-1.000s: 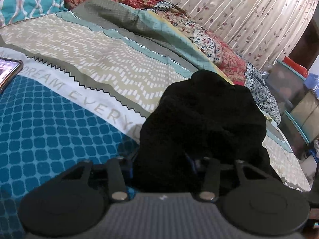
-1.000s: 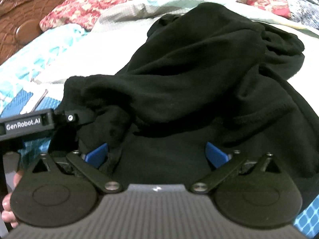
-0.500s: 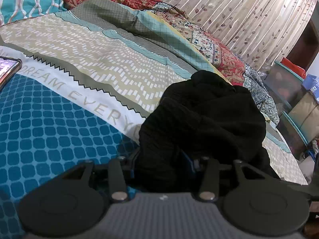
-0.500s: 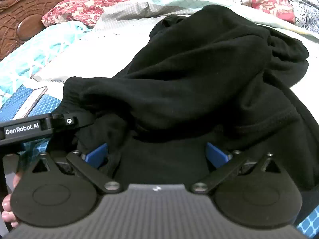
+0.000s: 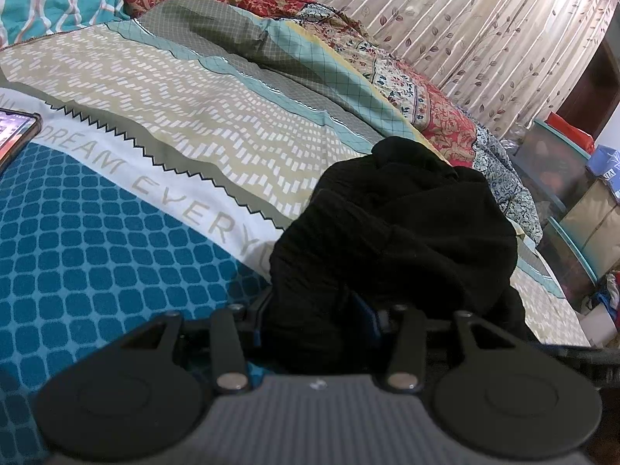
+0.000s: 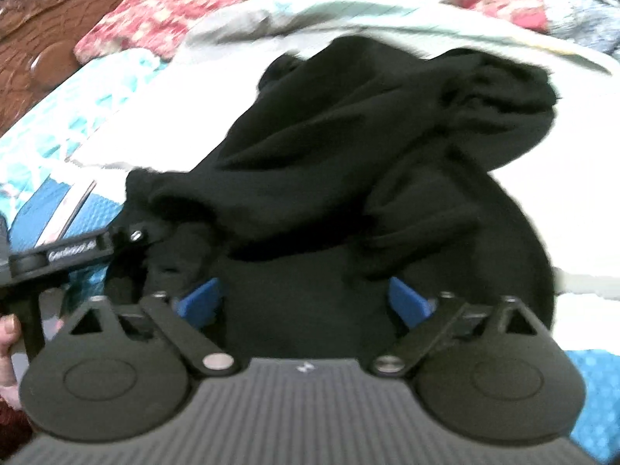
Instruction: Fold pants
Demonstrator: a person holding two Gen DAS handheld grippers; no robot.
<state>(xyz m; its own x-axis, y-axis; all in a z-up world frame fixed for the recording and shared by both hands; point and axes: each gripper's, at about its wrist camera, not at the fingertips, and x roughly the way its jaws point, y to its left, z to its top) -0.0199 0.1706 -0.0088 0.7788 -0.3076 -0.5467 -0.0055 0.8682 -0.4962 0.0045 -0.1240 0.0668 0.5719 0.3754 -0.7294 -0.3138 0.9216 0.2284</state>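
The black pants (image 5: 403, 232) lie in a crumpled heap on the patterned bedsheet (image 5: 155, 124). My left gripper (image 5: 316, 321) is shut on a bunched edge of the pants, and the fabric hides most of its fingers. In the right wrist view the pants (image 6: 348, 147) fill the middle. My right gripper (image 6: 306, 298) is open, its blue fingertips (image 6: 199, 296) spread wide with black fabric lying between them. The left gripper's body (image 6: 73, 252) shows at the left of that view, touching the pants. That view is blurred.
A phone (image 5: 15, 135) lies on the sheet at the far left. Pillows (image 5: 50, 0) and folded quilts (image 5: 387, 69) line the far side of the bed. A carved wooden headboard (image 6: 42, 38) stands behind. Boxes and storage bins (image 5: 562, 178) stand beyond the bed's right edge.
The left gripper's jaws have closed tighter on the pants. The right gripper has shifted, blurring its view, and the pants heap has bunched up and moved slightly.
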